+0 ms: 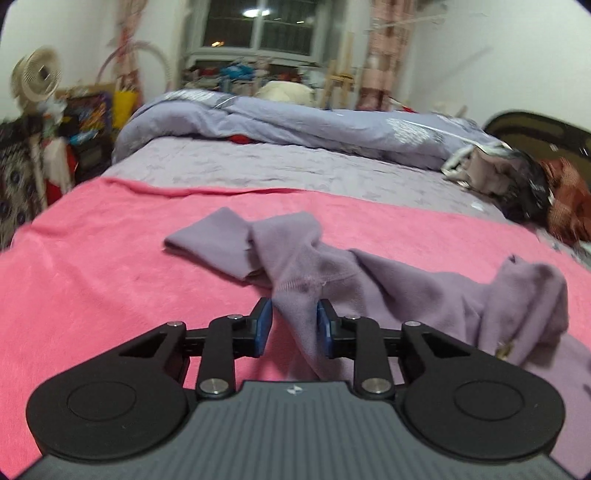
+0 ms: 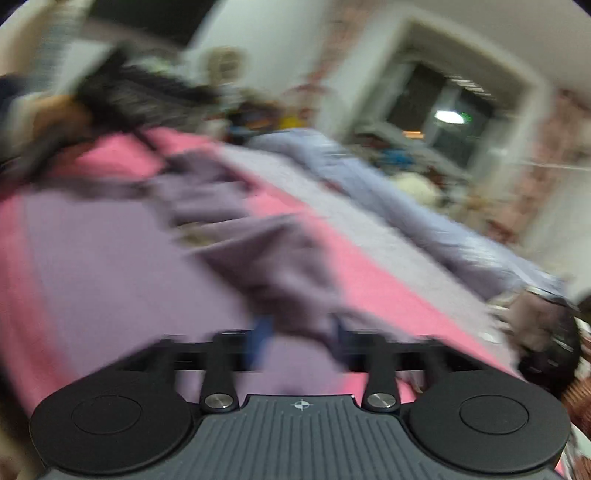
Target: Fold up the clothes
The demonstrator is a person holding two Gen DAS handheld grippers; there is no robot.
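Note:
A lilac long-sleeved garment [image 1: 369,291] lies crumpled on a pink blanket [image 1: 92,277] over the bed. One sleeve with its cuff [image 1: 210,240] stretches away to the left. My left gripper [image 1: 294,326] has its blue pads on either side of a bunched fold of the garment, with a small gap on the left side. In the right wrist view the picture is heavily blurred. The garment [image 2: 110,266] spreads across the pink blanket [image 2: 373,291], and a fold lies between the fingers of my right gripper [image 2: 301,345].
A lavender duvet [image 1: 295,125] is heaped across the far part of the bed. A pile of dark and reddish clothes [image 1: 535,188] lies at the right edge. A fan [image 1: 37,75] and cluttered shelves stand at the left, under a window [image 1: 258,26].

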